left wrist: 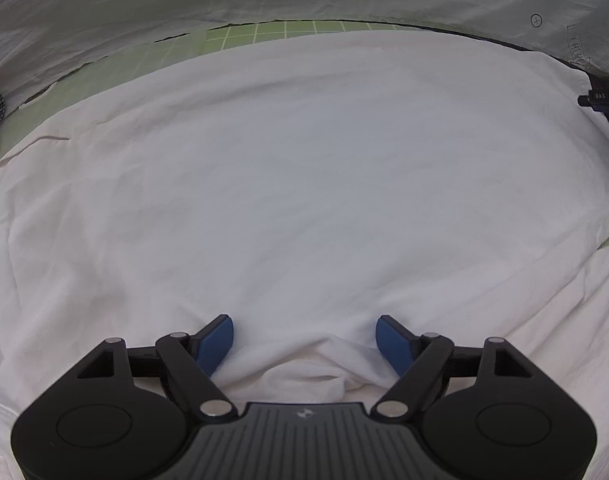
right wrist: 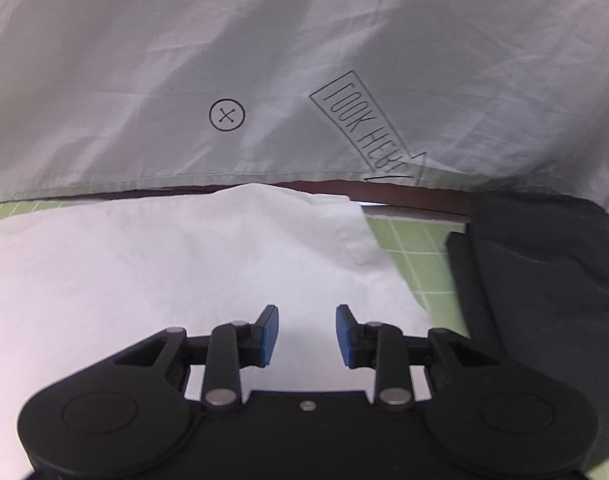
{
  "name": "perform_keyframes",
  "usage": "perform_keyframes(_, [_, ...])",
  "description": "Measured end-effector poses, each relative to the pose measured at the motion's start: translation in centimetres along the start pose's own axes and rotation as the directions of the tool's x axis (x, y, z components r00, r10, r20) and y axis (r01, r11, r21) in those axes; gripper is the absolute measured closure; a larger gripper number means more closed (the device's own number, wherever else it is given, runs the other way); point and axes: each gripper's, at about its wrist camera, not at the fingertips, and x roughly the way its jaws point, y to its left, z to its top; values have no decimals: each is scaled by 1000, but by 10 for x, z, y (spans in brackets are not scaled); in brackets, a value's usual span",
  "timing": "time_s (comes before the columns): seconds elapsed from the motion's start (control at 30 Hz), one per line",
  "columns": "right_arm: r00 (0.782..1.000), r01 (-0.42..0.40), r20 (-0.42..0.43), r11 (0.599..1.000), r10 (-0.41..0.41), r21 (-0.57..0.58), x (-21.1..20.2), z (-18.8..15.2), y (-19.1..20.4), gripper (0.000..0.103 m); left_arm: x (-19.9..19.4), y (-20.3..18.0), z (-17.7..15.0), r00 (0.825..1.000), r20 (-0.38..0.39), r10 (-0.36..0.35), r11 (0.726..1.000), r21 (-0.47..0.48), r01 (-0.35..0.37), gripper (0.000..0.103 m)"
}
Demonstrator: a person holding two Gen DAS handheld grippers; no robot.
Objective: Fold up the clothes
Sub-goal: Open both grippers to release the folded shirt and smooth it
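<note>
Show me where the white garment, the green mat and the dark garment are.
white garment (left wrist: 304, 184): left wrist view, its flat middle.
green mat (right wrist: 416, 256): right wrist view, bare gridded part.
dark garment (right wrist: 544, 272): right wrist view, its top face.

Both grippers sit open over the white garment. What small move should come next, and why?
Probably close the left gripper on the bunched ridge of the white garment lying between its open blue pads. The right gripper is also open, over flat cloth, so nothing is gripped yet.

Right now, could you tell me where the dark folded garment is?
In the right wrist view, the dark folded garment lies at the right edge on the green grid mat, beside the white garment.
</note>
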Motion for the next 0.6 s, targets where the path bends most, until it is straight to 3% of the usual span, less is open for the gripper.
perform_keyframes(0.1, [998, -56, -3, 998, 56, 25, 40, 22, 6, 73, 1, -1, 2, 1000, -14, 5, 1000, -11, -5, 17])
perform_keyframes(0.2, [999, -31, -11, 997, 32, 67, 68, 46, 1, 73, 4, -2, 5, 1000, -23, 11, 1000, -21, -11, 10])
perform_keyframes(0.3, [1000, 8, -29, 993, -5, 118, 88, 62, -7, 58, 6, -2, 7, 999, -35, 14, 999, -28, -15, 5])
perform_keyframes(0.4, [998, 59, -14, 992, -58, 109, 71, 58, -7, 53, 7, -2, 9, 999, -47, 16, 999, -32, -18, 2])
perform_keyframes(0.47, [997, 74, 25, 994, -76, 87, 40, 41, -5, 40, 7, -2, 9, 998, -52, 16, 999, -33, -18, 1])
perform_keyframes(0.6, [994, 112, 4, 988, -113, 106, -10, -4, -12, 31, 7, -3, 8, 999, -43, 19, 999, -38, -20, 0])
